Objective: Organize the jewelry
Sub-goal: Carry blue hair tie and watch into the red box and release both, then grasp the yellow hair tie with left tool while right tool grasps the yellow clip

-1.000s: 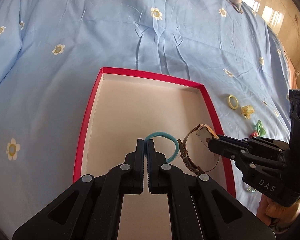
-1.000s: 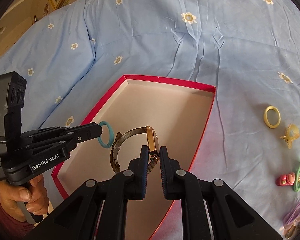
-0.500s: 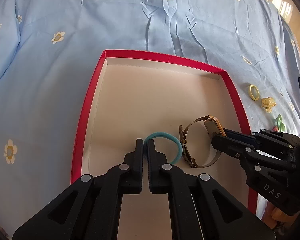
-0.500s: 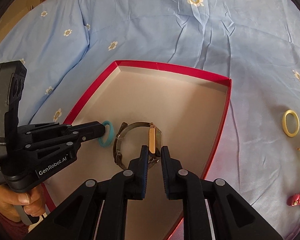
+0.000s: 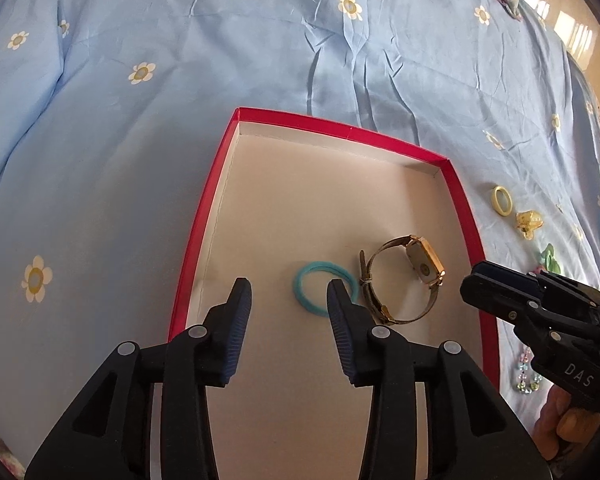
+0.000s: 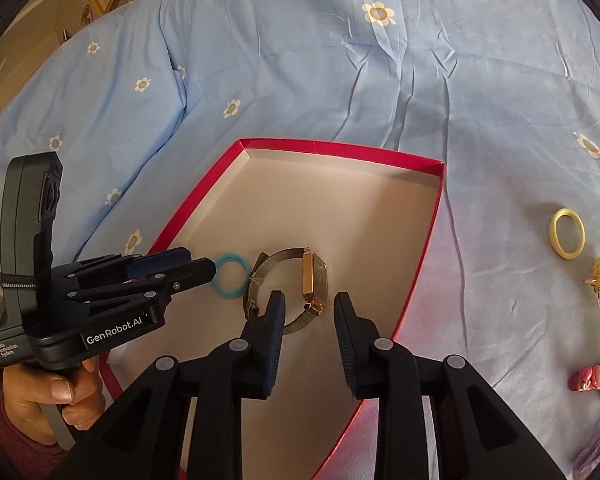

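Seen from the left wrist, the left gripper (image 5: 288, 292) has its black fingers spread apart, holding nothing. Just past them a teal elastic hair tie (image 5: 324, 287) lies flat on the pale floor of the shallow red-rimmed cardboard box (image 5: 198, 236). Beside the tie, a gold wristwatch with a rectangular face and mesh band (image 5: 406, 280) rests on its side. The right gripper (image 5: 474, 286) pokes in near the box's right rim. A yellow ring-shaped hair tie (image 5: 502, 200) lies outside on the blue flowered bedsheet (image 5: 260, 52).

From the right wrist, the right gripper (image 6: 310, 308) is likewise spread wide and empty, its fingertips on either side of the watch (image 6: 314, 280). The left gripper (image 6: 202, 266) reaches in from the left, its tips next to the teal tie (image 6: 229, 276). A pink hair clip (image 6: 588, 376) sits on the sheet (image 6: 380, 80) at far right.
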The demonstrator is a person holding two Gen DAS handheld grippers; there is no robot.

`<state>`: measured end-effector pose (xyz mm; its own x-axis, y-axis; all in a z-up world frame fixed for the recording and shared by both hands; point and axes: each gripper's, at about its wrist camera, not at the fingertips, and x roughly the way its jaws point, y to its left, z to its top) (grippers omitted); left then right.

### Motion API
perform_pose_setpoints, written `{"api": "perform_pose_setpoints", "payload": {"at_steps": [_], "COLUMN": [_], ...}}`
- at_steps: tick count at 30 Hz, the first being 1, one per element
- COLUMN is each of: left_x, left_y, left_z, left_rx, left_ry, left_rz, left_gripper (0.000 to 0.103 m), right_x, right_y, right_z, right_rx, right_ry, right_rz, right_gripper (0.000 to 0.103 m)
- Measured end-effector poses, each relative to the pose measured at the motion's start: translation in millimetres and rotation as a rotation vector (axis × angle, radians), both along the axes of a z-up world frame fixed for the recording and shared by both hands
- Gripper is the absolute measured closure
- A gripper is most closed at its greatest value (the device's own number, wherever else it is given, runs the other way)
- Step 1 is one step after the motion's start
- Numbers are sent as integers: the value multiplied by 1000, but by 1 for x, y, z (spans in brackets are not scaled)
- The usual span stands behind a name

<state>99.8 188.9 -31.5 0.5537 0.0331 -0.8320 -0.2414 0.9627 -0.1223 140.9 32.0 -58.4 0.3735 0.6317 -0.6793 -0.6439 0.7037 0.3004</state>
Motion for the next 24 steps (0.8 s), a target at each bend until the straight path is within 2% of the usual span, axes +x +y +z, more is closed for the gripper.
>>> {"api": "perform_pose_setpoints", "payload": {"at_steps": [9, 18, 24], "left_x": [-7, 16, 34], "left_y": [-33, -76, -102], "left_z": [18, 23, 26], "left_rx": [-20, -33, -31], "left_ry": [-54, -59, -60], "left_rz": [-53, -138, -190], "left_gripper": [59, 58, 58], "right_x": [-7, 6, 17], "right_y": [-65, -136, -164], "right_z": [8, 7, 9], "right_rx": [60, 66, 71], "right_ry": [-13, -6, -8], "right_rz": [-121, -269, -333], "right_gripper": [70, 69, 69]}}
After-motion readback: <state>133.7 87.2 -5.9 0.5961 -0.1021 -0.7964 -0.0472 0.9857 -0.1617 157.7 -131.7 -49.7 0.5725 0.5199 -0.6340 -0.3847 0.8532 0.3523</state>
